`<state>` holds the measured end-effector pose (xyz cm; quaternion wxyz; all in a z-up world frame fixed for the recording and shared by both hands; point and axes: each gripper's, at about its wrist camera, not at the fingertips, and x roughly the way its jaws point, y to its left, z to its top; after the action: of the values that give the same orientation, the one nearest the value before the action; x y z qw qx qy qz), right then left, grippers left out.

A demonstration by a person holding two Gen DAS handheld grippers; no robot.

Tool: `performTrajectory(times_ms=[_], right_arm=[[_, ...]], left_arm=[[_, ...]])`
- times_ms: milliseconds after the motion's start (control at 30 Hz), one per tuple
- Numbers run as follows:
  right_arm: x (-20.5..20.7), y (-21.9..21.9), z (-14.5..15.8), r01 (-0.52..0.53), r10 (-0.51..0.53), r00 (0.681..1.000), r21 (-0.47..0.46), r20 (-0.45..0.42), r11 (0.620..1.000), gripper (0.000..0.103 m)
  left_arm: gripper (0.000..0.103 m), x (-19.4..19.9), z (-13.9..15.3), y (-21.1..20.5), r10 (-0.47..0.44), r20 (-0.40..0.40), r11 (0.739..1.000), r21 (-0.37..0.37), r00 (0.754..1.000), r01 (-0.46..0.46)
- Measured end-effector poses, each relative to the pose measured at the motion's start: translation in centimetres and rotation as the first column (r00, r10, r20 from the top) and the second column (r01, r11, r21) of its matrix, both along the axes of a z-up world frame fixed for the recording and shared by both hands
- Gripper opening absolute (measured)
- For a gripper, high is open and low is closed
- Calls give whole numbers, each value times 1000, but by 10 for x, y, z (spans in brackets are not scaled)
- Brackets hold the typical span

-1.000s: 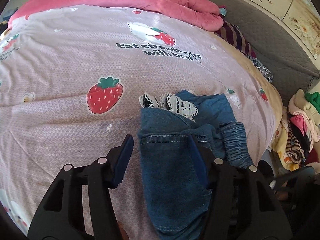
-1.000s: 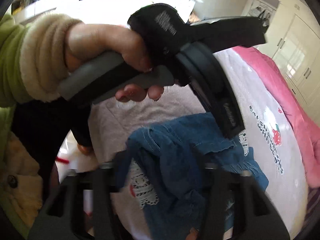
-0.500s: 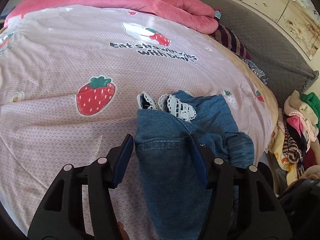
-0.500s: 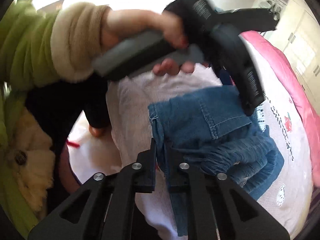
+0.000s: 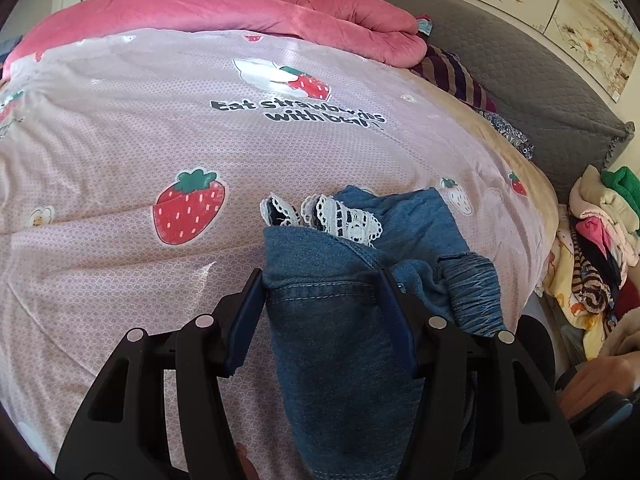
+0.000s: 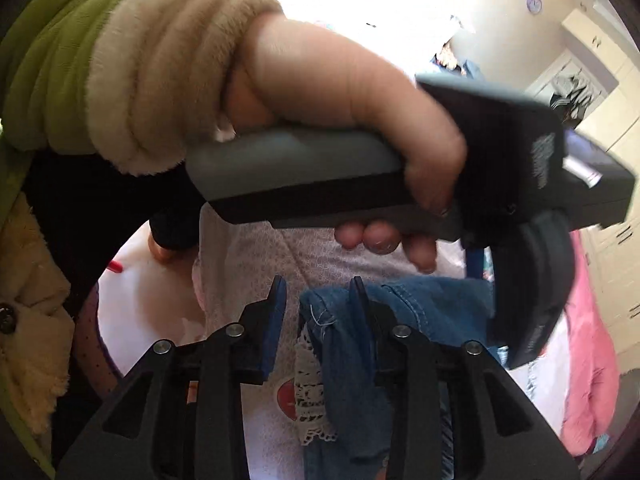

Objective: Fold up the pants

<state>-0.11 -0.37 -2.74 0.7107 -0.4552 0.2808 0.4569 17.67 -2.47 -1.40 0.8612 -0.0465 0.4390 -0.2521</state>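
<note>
Centrally, the denim pants (image 5: 340,320) lie bunched on the bedspread (image 5: 120,152), near its front right edge, with white lace trim (image 5: 344,220) showing at the far end and a gathered waistband (image 5: 472,292) to the right. Fabric fills the gap between the spread fingers of the left gripper (image 5: 322,312); the jaws stand wide and clamp nothing. From the right wrist view, the right gripper (image 6: 316,320) is also released, its right finger (image 6: 360,304) overlapping the denim edge; contact there cannot be judged. The left hand (image 6: 328,92) and its tool handle block most of that view. Beyond lie a pink quilt (image 5: 240,16), a grey headboard (image 5: 520,72) and a clothes pile (image 5: 592,248), cut off at the frame edge.
</note>
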Motion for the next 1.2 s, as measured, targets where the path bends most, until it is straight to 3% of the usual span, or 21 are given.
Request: performTrajectory(times_ms=[33, 100, 300, 367, 767, 867, 933, 1033, 1100, 1133, 1200], right_arm=[[1, -1, -1, 5, -5, 1000, -3, -7, 1000, 15], [4, -6, 0, 17, -17, 999, 16, -51, 1000, 11], [0, -18, -2, 37, -30, 992, 61, -120, 997, 6], [-2, -19, -10, 48, -41, 993, 65, -111, 997, 6], [7, -30, -21, 195, -136, 956, 217, -258, 957, 9], [6, -44, -1, 254, -153, 938, 314, -312, 915, 17], [4, -59, 14, 282, -161, 933, 377, -321, 882, 37], [3, -83, 35, 343, -201, 922, 459, -330, 820, 49], [6, -100, 45, 400, -255, 908, 501, -333, 768, 52], [9, -109, 47, 434, -294, 896, 517, -332, 738, 58], [22, -129, 51, 524, -389, 851, 536, -352, 662, 65]], left_arm=[[49, 0, 0, -1, -3, 3, 1000, 6, 1000, 3], [49, -1, 1, -1, -6, 10, 1000, 11, 1000, 6], [49, -1, 1, -4, -6, 16, 1000, 22, 1000, 6], [49, 0, 0, -4, -5, 16, 1000, 22, 1000, 4], [50, 1, -3, -5, 0, 22, 1000, 27, 1000, 0], [53, -1, -1, -4, 6, 31, 1000, 28, 999, -7], [56, -5, 2, -2, 12, 46, 999, 30, 999, -13], [60, -11, 8, 0, 19, 74, 999, 36, 997, -22], [63, -17, 12, 1, 25, 91, 999, 40, 996, -29], [65, -19, 14, 2, 30, 100, 998, 47, 994, -35], [66, -25, 17, 3, 40, 119, 997, 62, 992, -47]])
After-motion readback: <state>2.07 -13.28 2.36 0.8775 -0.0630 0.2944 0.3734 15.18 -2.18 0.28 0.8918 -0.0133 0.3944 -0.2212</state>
